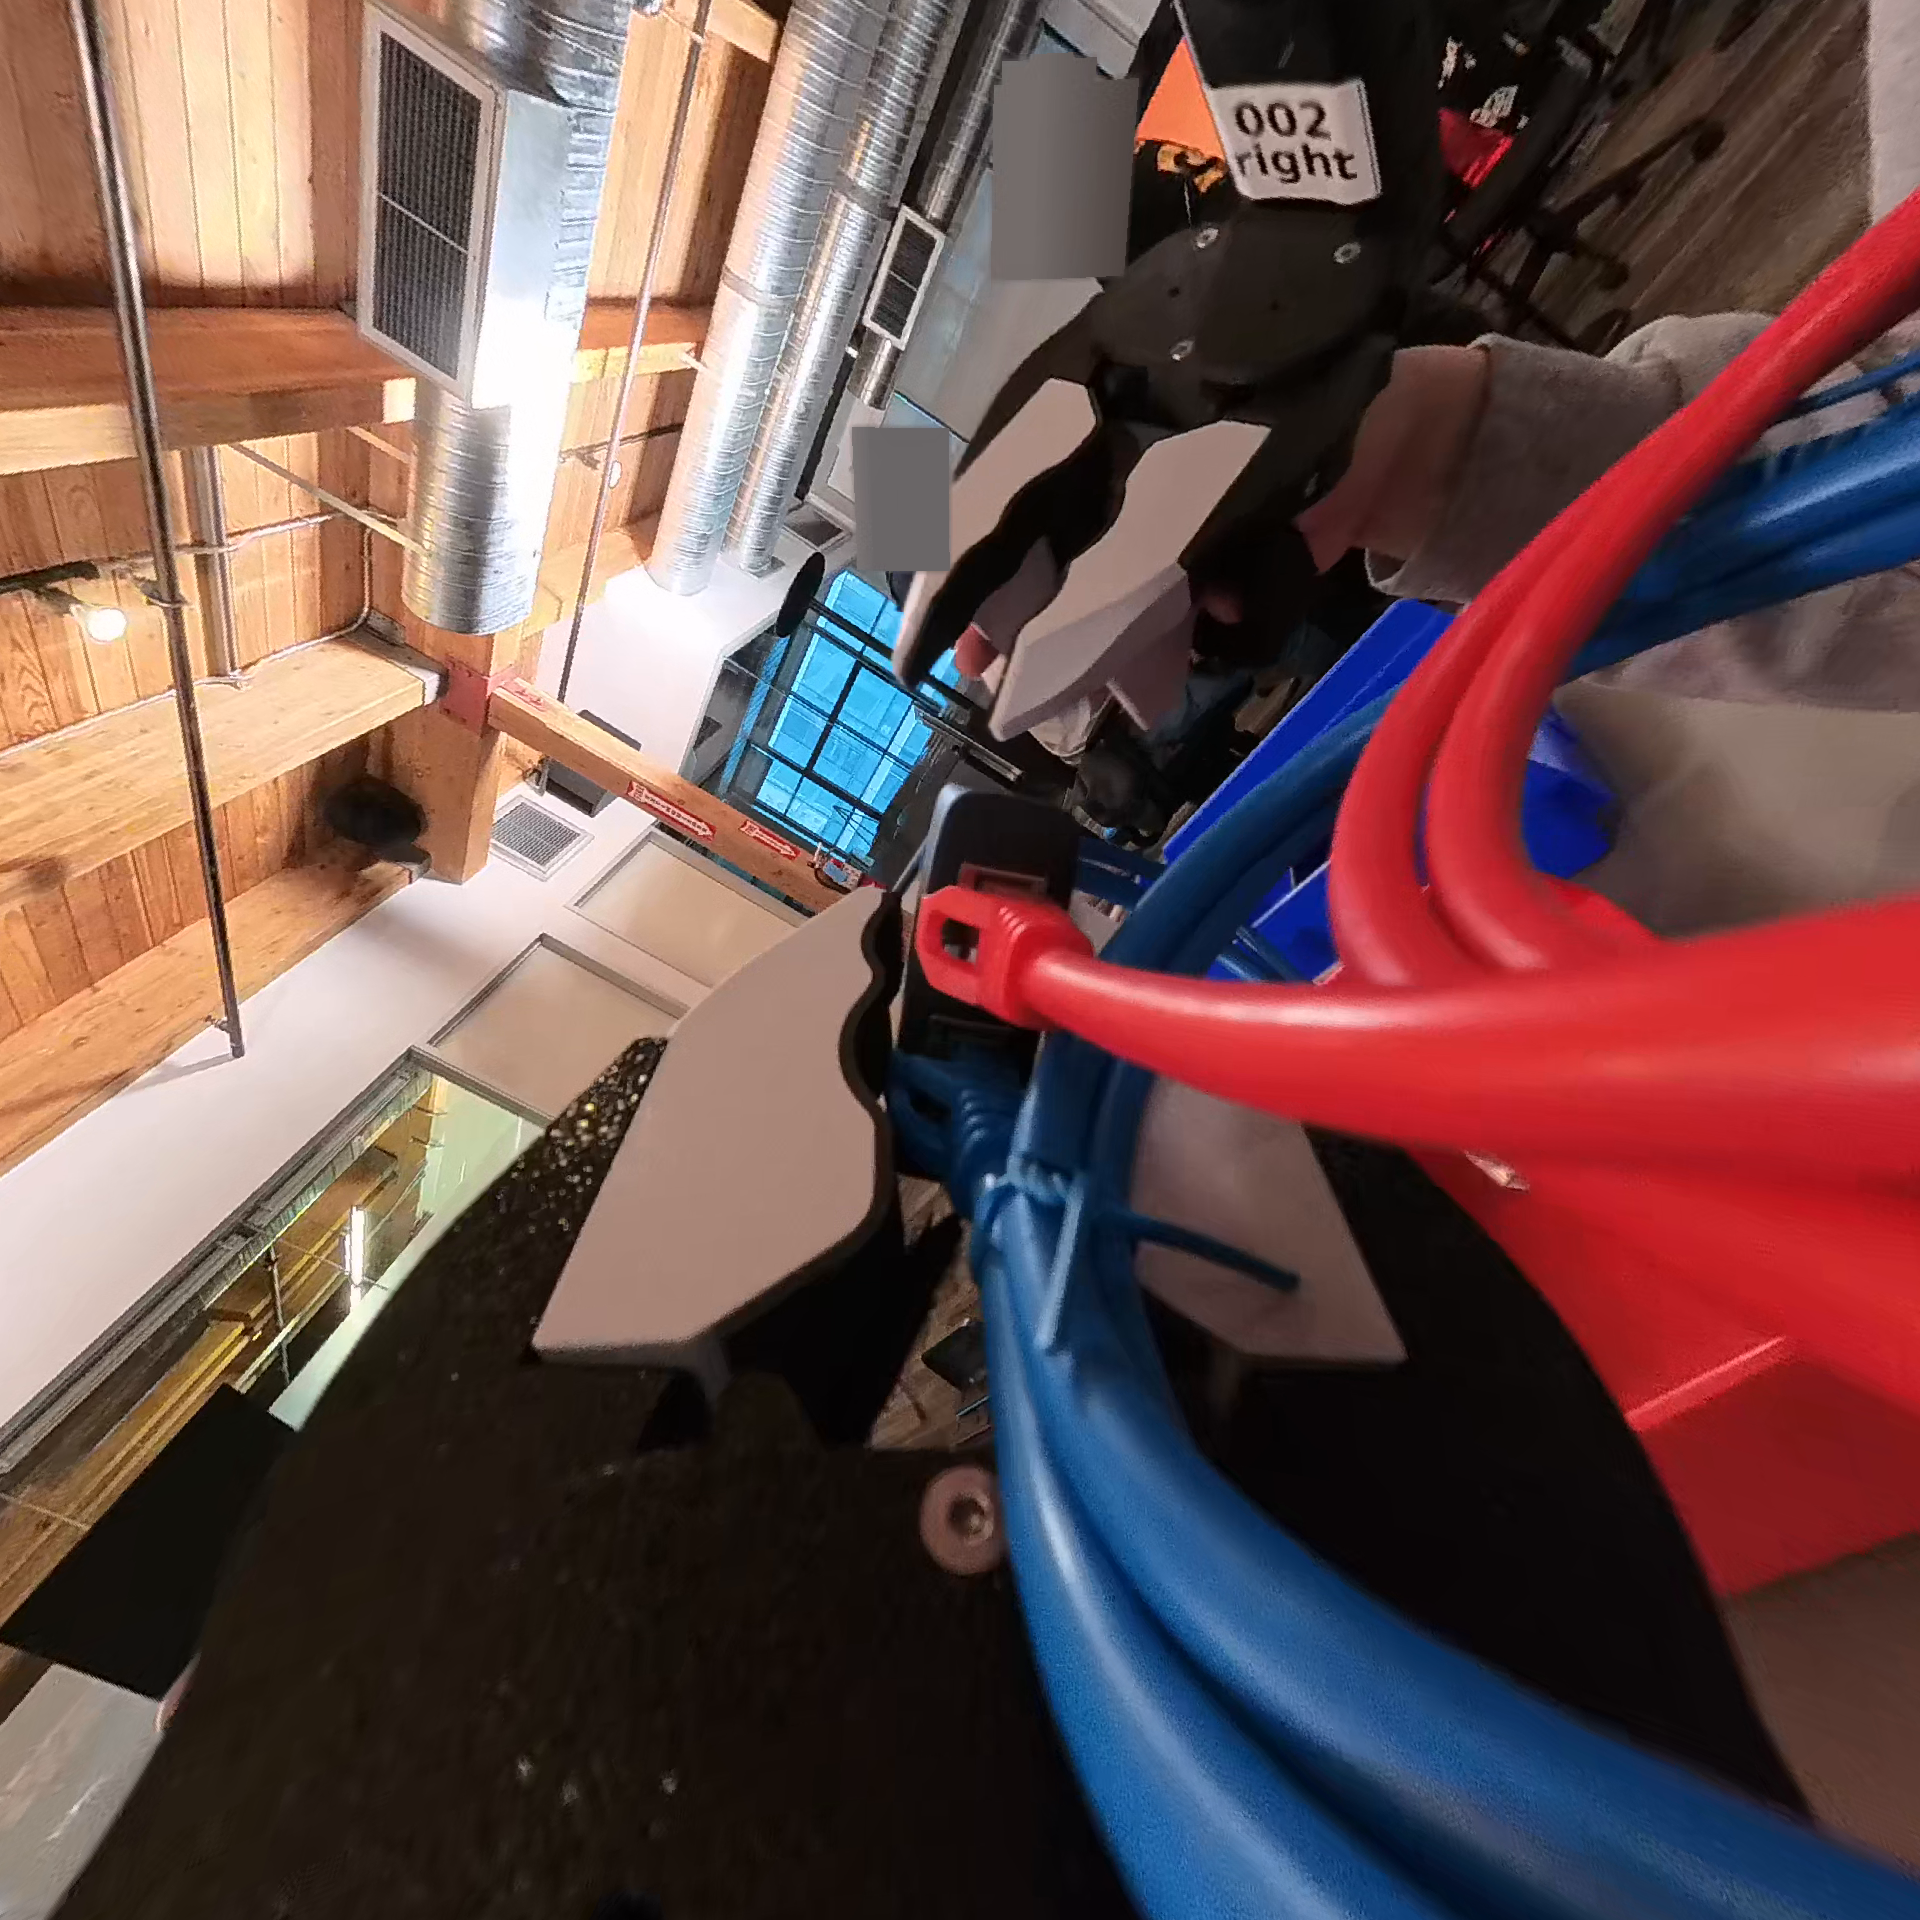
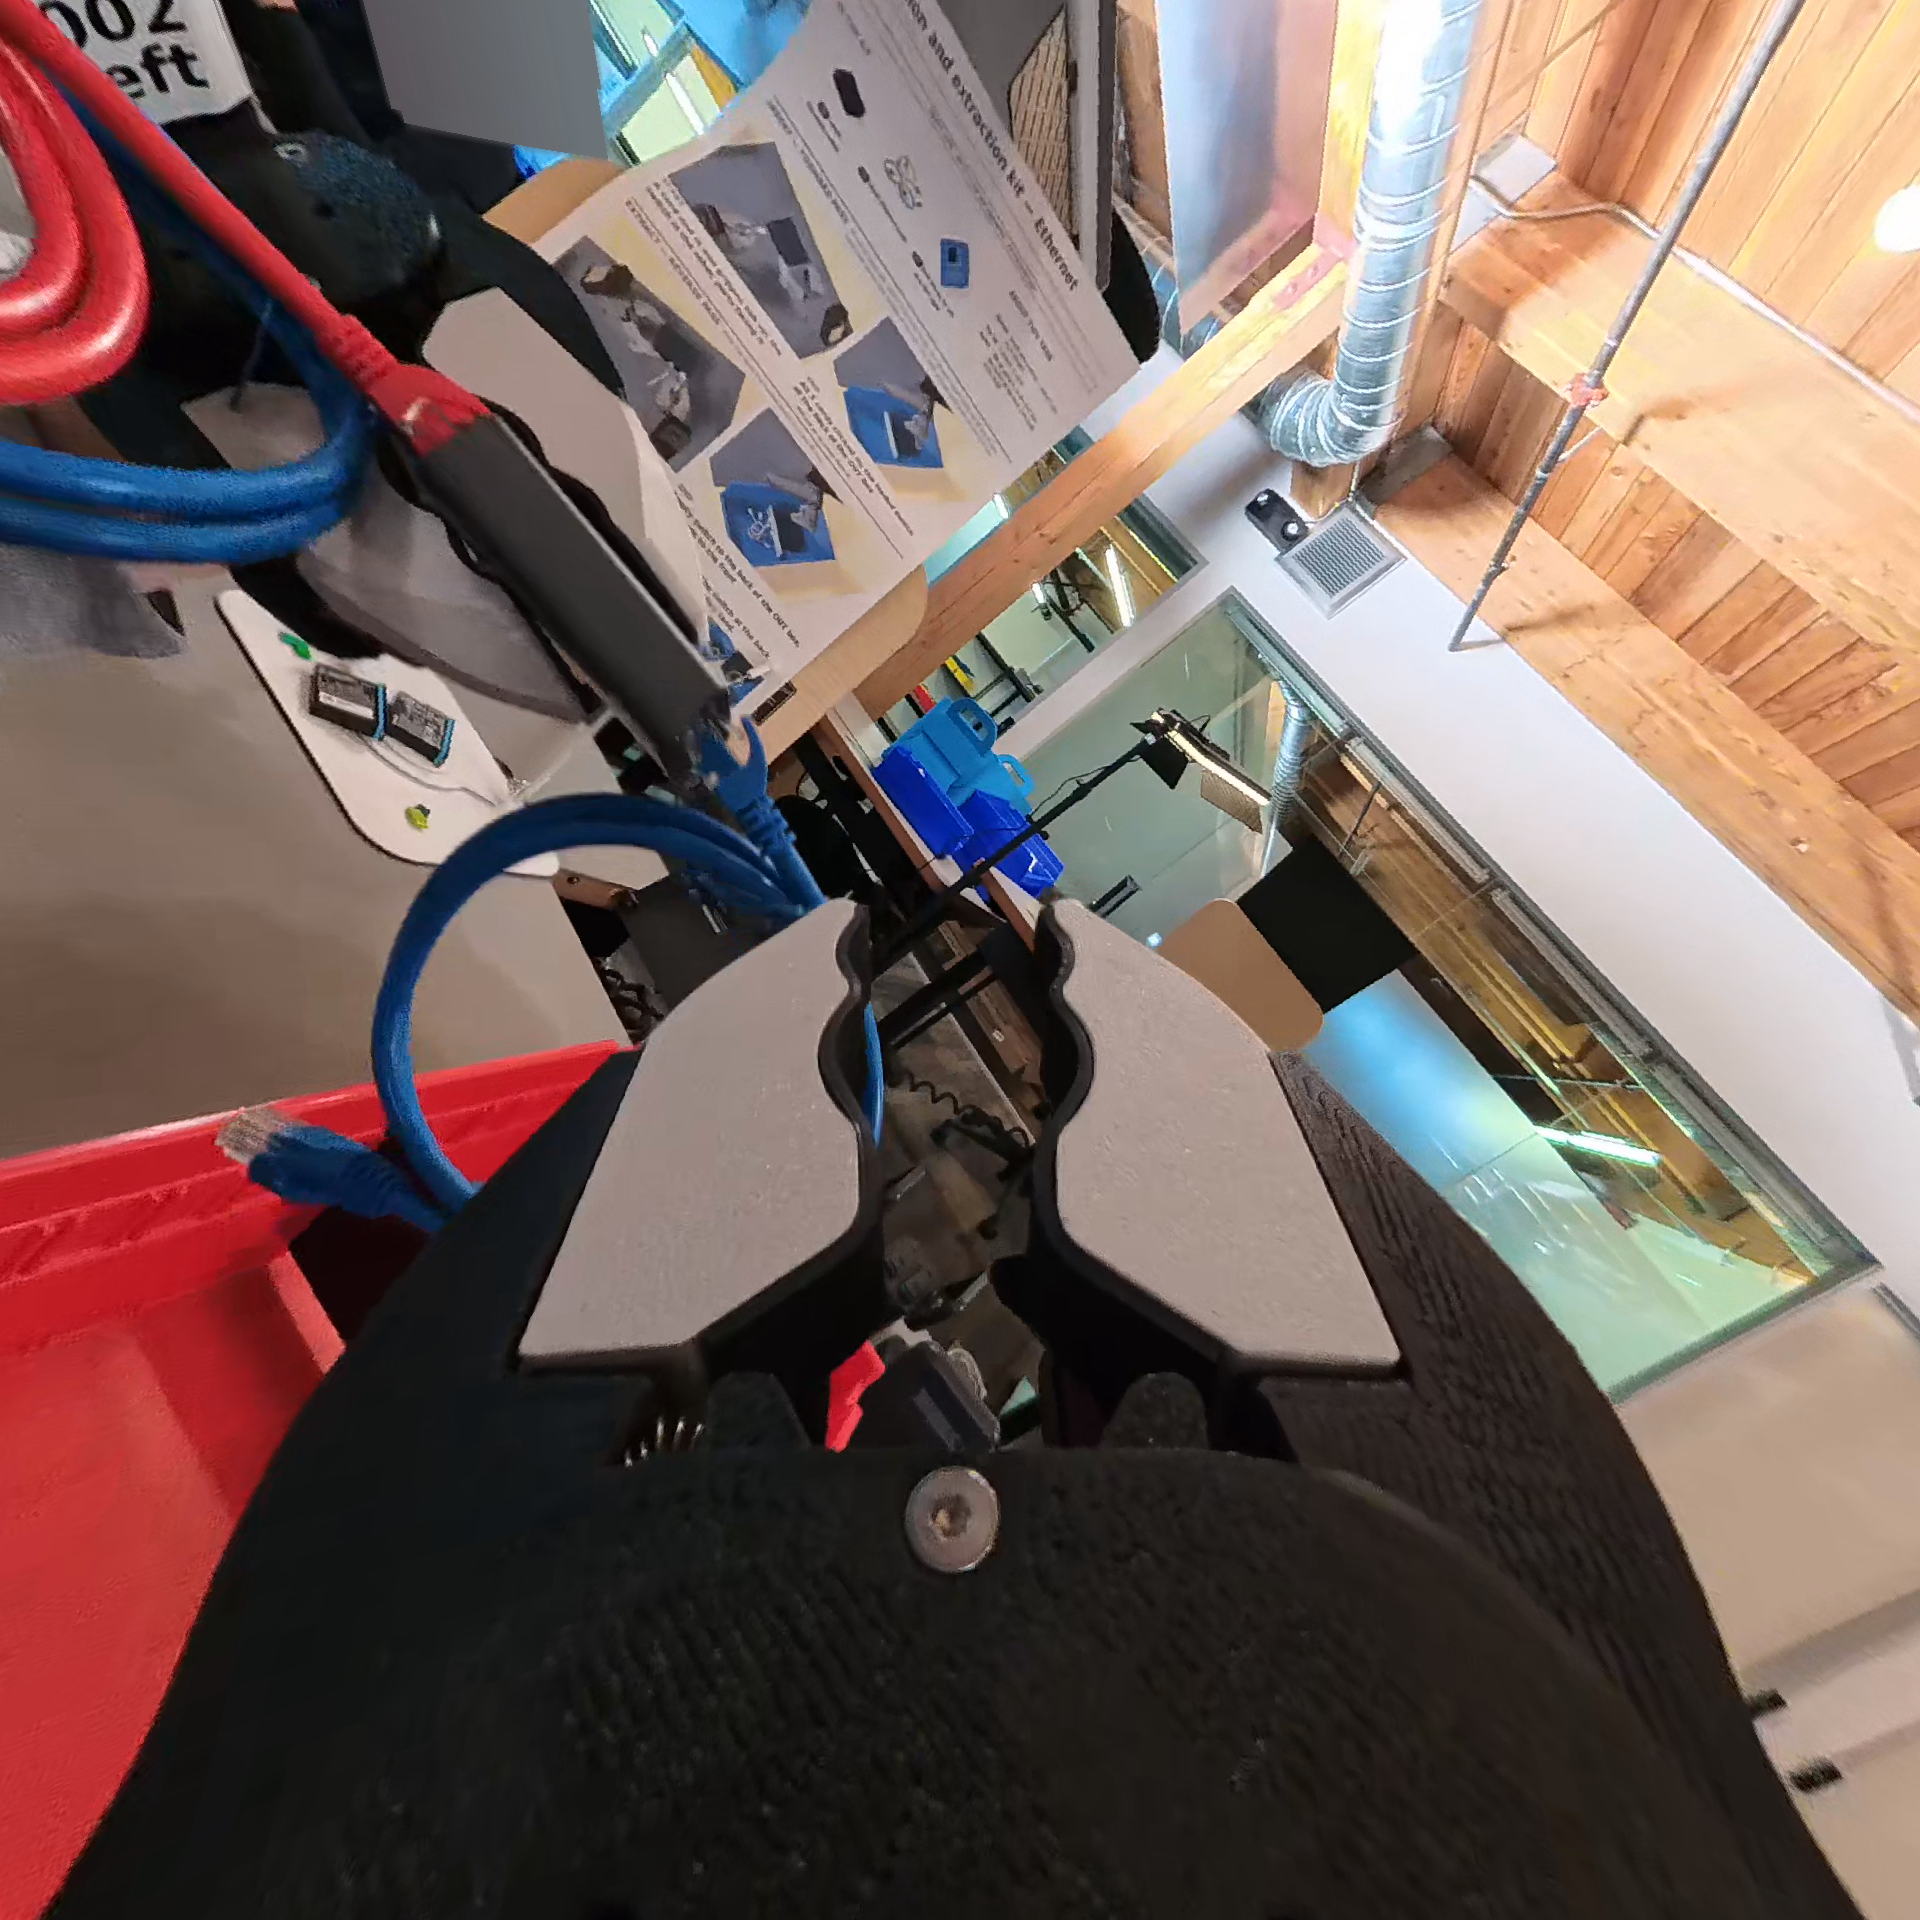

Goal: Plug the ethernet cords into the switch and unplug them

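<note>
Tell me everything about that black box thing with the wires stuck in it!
The black box is a long, slim, dark block that looks like plastic or metal. It is held up in the air, tilted, between the jaws of the left gripper. A red cable plugs into its upper end with a red plug, and a blue cable plugs into its lower end. Nothing else touches it.

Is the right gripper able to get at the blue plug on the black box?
Probably yes: the right gripper is open and the blue plug sticks out uncovered just beyond it, beside blue cable loops.
</note>
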Demonstrator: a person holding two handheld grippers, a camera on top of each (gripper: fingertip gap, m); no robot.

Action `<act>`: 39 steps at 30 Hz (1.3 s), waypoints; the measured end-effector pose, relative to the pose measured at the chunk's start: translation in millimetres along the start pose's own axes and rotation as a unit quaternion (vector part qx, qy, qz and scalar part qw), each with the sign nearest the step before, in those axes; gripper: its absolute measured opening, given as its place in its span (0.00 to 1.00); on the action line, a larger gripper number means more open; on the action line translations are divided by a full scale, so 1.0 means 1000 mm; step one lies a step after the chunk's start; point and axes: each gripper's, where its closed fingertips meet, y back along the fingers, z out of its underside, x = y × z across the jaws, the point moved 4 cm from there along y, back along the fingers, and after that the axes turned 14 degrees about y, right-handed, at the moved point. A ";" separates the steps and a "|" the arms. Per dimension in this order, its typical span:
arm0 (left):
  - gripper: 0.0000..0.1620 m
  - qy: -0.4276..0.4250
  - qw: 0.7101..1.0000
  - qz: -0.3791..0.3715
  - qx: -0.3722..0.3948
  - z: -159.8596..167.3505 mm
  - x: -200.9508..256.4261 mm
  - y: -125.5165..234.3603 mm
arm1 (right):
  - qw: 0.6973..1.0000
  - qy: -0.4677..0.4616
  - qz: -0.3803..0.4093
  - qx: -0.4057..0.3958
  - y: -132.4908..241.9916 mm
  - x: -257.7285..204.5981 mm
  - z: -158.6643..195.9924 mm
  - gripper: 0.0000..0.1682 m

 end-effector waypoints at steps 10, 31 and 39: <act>0.14 0.058 0.995 -0.031 0.078 -0.003 -0.022 0.026 | 0.999 -0.026 0.012 -0.019 0.000 0.009 0.016 0.17; 0.14 0.032 0.995 -0.091 0.009 0.014 -0.036 0.036 | 0.898 -0.224 -0.163 -0.343 0.012 -0.047 0.155 0.17; 0.14 0.046 0.994 -0.094 0.023 0.014 -0.040 0.042 | 0.894 -0.216 -0.190 -0.343 -0.002 -0.058 0.159 0.17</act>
